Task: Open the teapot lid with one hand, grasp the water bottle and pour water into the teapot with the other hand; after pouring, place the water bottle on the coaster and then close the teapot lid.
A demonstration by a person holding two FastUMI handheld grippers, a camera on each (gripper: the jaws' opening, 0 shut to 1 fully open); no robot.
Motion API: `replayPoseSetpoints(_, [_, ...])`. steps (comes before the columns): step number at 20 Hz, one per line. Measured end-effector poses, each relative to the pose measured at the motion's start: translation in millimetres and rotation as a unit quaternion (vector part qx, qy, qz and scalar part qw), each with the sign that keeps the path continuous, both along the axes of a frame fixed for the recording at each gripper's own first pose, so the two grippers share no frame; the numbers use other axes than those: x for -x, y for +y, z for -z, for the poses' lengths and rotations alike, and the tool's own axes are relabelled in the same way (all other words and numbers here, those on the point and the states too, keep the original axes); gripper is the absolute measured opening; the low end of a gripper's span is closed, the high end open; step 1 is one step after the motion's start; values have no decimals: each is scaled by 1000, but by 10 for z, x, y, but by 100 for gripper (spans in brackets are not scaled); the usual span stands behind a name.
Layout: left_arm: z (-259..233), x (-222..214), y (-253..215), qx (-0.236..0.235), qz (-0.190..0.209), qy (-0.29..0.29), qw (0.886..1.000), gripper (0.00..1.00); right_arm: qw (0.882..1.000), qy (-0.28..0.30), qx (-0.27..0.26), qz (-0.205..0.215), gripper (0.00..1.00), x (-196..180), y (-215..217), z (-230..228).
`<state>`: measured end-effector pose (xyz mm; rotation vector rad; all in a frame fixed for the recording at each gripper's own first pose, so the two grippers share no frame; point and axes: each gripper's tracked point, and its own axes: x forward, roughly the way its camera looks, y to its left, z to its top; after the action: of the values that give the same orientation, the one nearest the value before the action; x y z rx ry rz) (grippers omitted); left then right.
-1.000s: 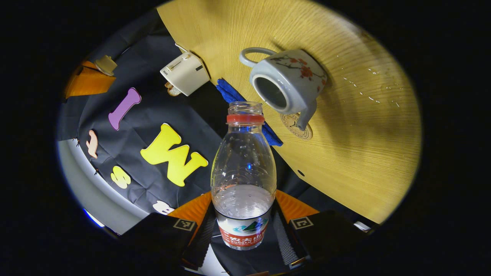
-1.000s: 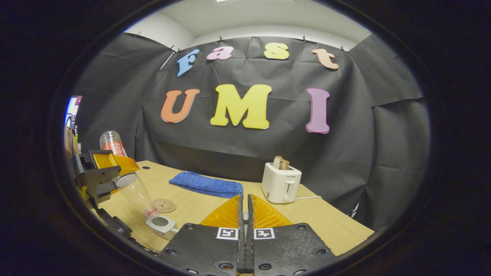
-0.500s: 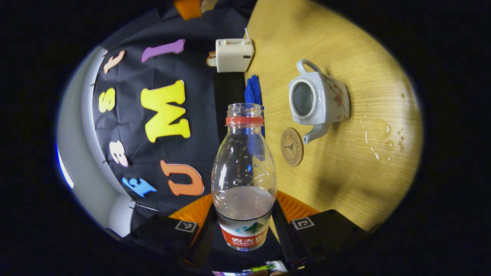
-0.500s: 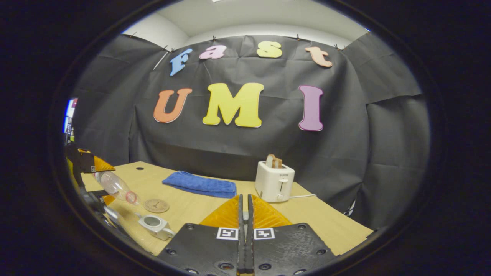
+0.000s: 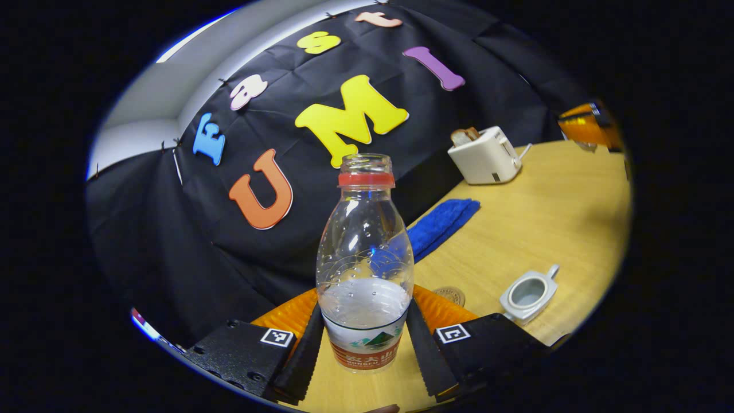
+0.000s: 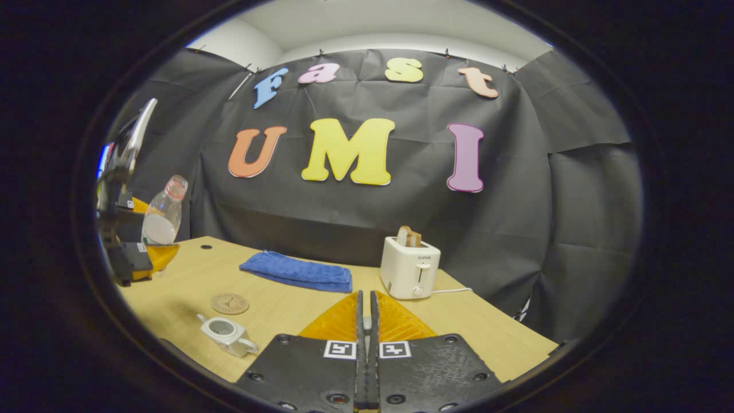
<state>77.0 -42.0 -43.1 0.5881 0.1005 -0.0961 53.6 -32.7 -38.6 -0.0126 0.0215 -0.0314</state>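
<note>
Gripping one water bottle (image 5: 364, 252), left gripper (image 5: 364, 344); right gripper (image 6: 365, 321) clenched; one lidless teapot (image 6: 225, 333), one coaster (image 6: 229, 303)

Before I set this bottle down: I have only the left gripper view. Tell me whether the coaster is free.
Observer: In the right gripper view the coaster lies whole and bare on the table, just beyond the teapot.
Operator: Give me the bottle's position.
Observer: The water bottle in the left gripper is held up near the table's left end, left of the coaster, its neck tilted slightly.
Operator: Report the right gripper.
Observer: The right gripper has its fingers together and points toward the toaster.
</note>
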Motion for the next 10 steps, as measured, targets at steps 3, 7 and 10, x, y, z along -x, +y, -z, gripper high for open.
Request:
replayPoseSetpoints(3, [-54, -186, -27, 120, -16, -3, 993, 76, 1000, 4, -2, 1, 0, -20, -9, 30])
replayPoseSetpoints(7, [38, -498, -191, 235, -5, -15, 972, 77, 1000, 0, -3, 4, 0, -24, -28, 21])
replayPoseSetpoints(10, [331, -762, -237, 295, -2, -3, 955, 78, 1000, 7, -2, 8, 0, -48, -31, 73])
